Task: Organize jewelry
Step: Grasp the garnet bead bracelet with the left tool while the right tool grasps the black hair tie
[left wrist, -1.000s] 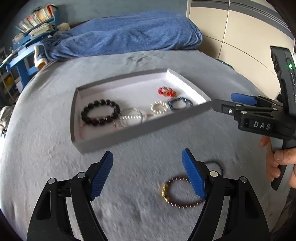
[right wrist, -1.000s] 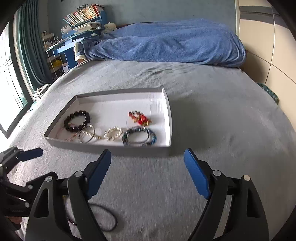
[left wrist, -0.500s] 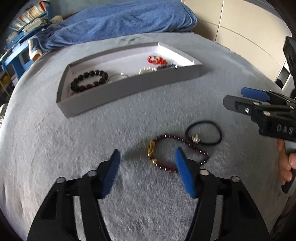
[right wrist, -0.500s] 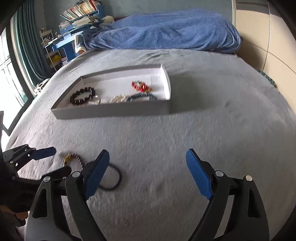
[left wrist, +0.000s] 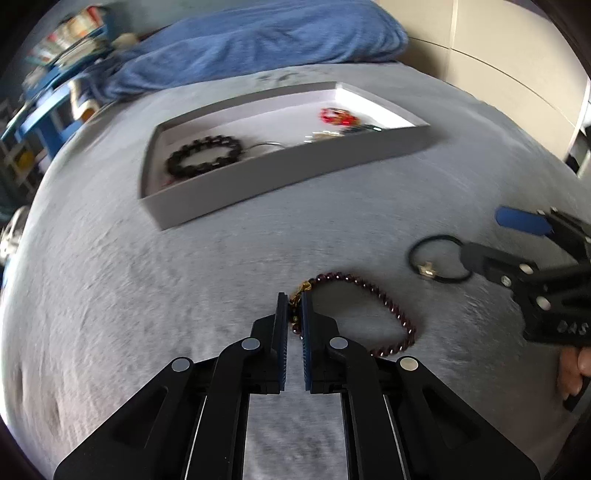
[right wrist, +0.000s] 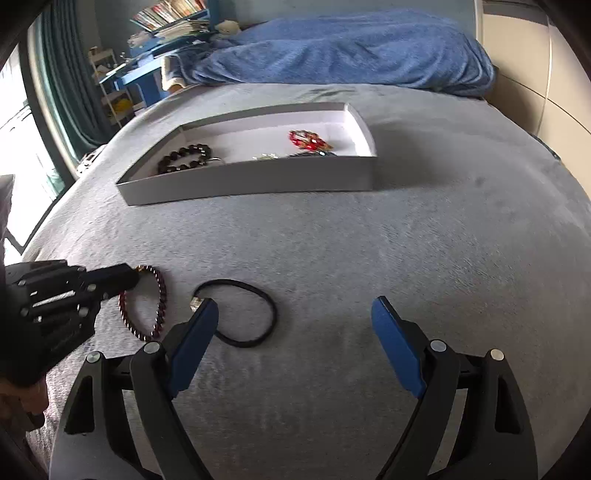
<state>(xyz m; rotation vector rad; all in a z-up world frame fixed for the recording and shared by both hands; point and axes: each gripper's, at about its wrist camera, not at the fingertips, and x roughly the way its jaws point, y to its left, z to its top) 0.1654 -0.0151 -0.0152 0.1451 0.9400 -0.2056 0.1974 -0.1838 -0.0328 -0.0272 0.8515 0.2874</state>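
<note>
A dark red bead bracelet point(left wrist: 373, 291) with a gold charm lies on the grey bedspread, also seen in the right wrist view point(right wrist: 161, 295). My left gripper point(left wrist: 294, 301) is shut on the bracelet at its gold charm end. A black hair tie point(left wrist: 439, 258) with a small star charm lies just right of it, also in the right wrist view point(right wrist: 255, 310). My right gripper point(right wrist: 291, 310) is open and empty, low over the bedspread, its left finger over the hair tie's charm. The grey tray point(left wrist: 280, 170) holds a black bead bracelet point(left wrist: 205, 155), a red piece point(left wrist: 334, 116) and other bracelets.
A blue duvet point(right wrist: 351, 48) lies at the far end of the bed. A blue shelf with books point(right wrist: 162, 22) stands at the back left, a window at the far left. Cream cabinet panels point(left wrist: 498, 55) stand on the right.
My left gripper has gone down to the dark red bracelet and shut on its gold charm end. My right gripper has moved lower and nearer the black hair tie, still open.
</note>
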